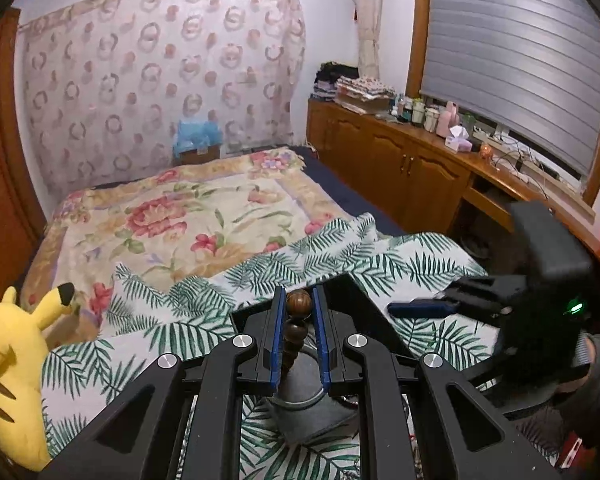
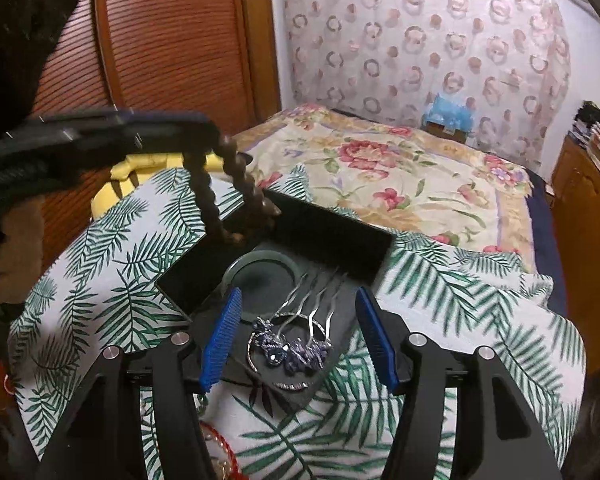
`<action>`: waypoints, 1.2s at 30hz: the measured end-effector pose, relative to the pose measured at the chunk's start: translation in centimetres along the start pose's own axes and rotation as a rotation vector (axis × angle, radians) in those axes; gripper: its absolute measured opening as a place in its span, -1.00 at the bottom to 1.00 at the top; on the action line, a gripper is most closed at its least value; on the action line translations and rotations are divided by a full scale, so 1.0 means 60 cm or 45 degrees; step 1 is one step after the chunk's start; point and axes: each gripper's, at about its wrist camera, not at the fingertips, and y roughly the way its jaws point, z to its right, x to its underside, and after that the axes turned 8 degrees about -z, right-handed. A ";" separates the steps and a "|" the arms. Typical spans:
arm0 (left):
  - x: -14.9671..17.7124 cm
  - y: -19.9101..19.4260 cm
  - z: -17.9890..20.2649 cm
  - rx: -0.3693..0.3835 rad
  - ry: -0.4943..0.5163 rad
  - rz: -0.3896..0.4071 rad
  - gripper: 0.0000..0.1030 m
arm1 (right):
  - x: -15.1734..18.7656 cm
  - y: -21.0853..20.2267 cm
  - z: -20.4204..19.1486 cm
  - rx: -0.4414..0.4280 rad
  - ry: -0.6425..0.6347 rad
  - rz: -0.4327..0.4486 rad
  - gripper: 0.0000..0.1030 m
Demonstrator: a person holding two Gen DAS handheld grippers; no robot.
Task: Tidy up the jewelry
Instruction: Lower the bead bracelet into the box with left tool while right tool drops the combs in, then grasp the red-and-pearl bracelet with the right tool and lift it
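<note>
My left gripper is shut on a brown wooden bead bracelet, which hangs above a black jewelry tray. In the right wrist view the left gripper holds the bracelet in a loop over the tray's far end. My right gripper is open above the tray's near end, straddling purple-flowered silver hairpins and a silver bangle. A green jade bangle lies in the tray's middle. The right gripper also shows in the left wrist view.
The tray rests on a palm-leaf cloth on a bed with a floral quilt. A yellow plush toy sits at the left. Red cord jewelry lies near the right gripper's base. A wooden cabinet runs along the right.
</note>
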 end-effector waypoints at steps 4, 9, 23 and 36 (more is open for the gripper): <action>0.007 0.008 0.004 -0.004 0.011 -0.022 -0.75 | 0.023 -0.029 0.007 0.027 0.051 0.033 0.19; 0.024 0.001 0.012 -0.012 0.012 -0.036 -0.72 | 0.053 -0.055 0.009 0.049 0.085 0.043 0.19; 0.124 -0.034 0.022 -0.052 -0.023 -0.109 -0.34 | 0.150 -0.063 -0.029 0.003 0.102 -0.069 0.19; 0.221 -0.023 0.002 -0.066 -0.101 -0.232 -0.20 | 0.180 -0.014 -0.053 -0.075 0.144 -0.192 -0.04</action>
